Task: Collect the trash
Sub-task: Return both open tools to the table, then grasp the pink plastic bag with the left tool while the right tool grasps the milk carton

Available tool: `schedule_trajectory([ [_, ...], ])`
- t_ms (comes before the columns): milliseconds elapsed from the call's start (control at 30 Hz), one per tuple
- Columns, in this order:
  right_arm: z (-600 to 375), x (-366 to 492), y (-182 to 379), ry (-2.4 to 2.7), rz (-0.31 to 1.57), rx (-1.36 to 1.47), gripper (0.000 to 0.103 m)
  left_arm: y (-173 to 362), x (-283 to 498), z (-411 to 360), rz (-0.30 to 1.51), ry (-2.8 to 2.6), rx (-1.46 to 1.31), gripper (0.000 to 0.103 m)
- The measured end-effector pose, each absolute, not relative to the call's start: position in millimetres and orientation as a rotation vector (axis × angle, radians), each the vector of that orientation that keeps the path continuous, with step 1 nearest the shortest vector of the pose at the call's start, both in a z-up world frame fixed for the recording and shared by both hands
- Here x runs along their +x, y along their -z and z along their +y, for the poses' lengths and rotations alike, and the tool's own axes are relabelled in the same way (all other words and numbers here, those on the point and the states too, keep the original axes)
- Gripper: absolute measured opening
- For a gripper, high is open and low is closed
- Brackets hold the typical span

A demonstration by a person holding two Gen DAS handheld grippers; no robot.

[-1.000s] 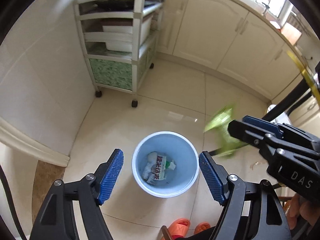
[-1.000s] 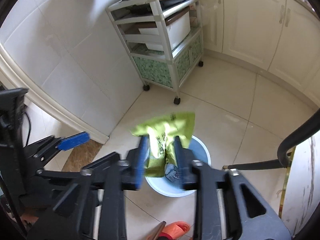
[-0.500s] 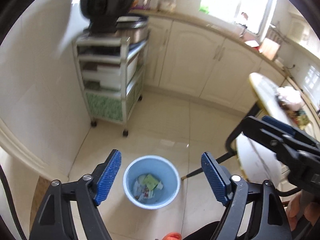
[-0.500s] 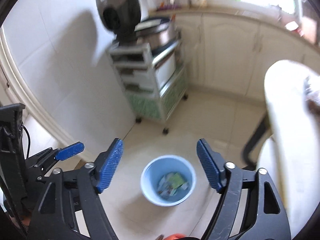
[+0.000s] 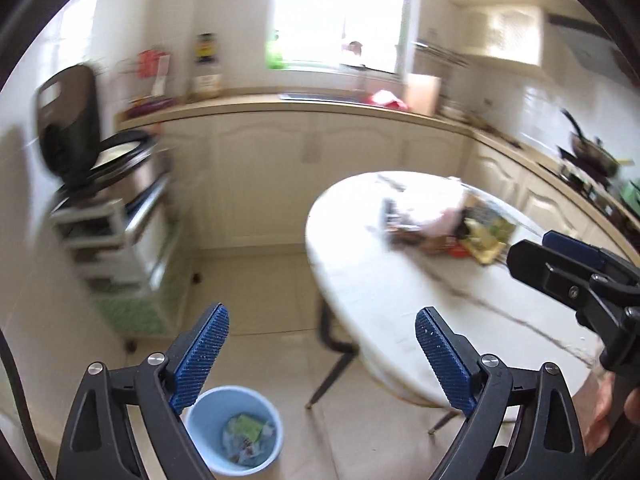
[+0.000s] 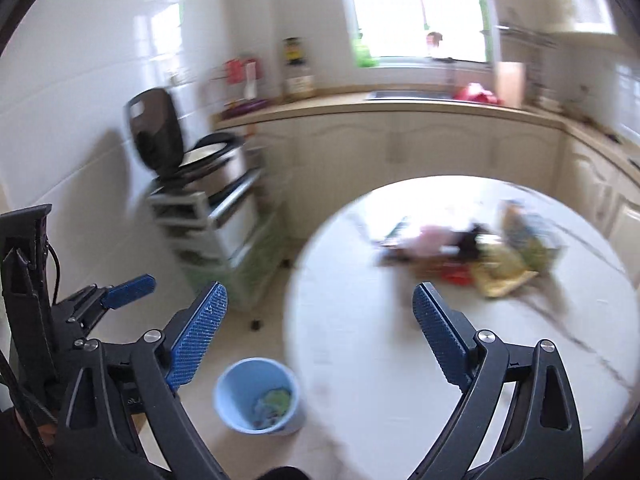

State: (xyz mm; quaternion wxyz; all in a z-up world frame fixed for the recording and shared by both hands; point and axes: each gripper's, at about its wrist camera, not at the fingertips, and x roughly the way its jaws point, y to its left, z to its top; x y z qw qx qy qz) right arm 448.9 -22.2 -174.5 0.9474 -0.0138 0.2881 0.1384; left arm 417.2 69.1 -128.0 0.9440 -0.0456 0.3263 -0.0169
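Observation:
A light blue bin [image 5: 234,430] stands on the floor below, holding a green wrapper [image 5: 249,426] and other scraps; the right wrist view shows the bin [image 6: 258,394] too. A blurred heap of wrappers and packets [image 5: 444,224] lies on the round white table [image 5: 380,292], also seen as the heap [image 6: 472,252]. My left gripper [image 5: 322,354] hangs high above the floor, jaws opening, nothing between them. My right gripper [image 6: 318,330] is over the table's near edge [image 6: 320,340], jaws opening and empty. The right gripper's tip [image 5: 560,256] shows in the left wrist view.
A wheeled shelf cart [image 5: 124,248] with a rice cooker [image 5: 84,140] stands against the left wall. Cream cabinets and a counter [image 5: 320,152] run along the back, with a stove and pan [image 5: 592,156] at right. Table legs [image 5: 332,360] stand beside the bin.
The right gripper let go of the green wrapper, which now lies in the bin, and opened wide. Both grippers rose and swung up from the bin toward the table.

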Motion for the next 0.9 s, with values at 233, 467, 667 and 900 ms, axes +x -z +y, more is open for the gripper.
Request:
schedule_trajectory([
  [233, -133, 468, 167, -0.103, 0.608, 0.024, 0.095, 133, 497, -3, 0.697, 0.153, -0.007, 0.092],
  [467, -210, 509, 182, -0.007, 0.676, 0.037, 0.095, 146, 586, -40, 0.743, 0.155, 0.052, 0.091],
  [667, -247, 557, 200, 0.025, 0.749, 0.049, 0.095, 163, 659, -40, 0.758, 0.132, 0.080, 0.090],
  [900, -246, 609, 217, -0.012, 0.801, 0.023, 0.095, 186, 728, -49, 0.803, 0.195, 0.073, 0.055],
])
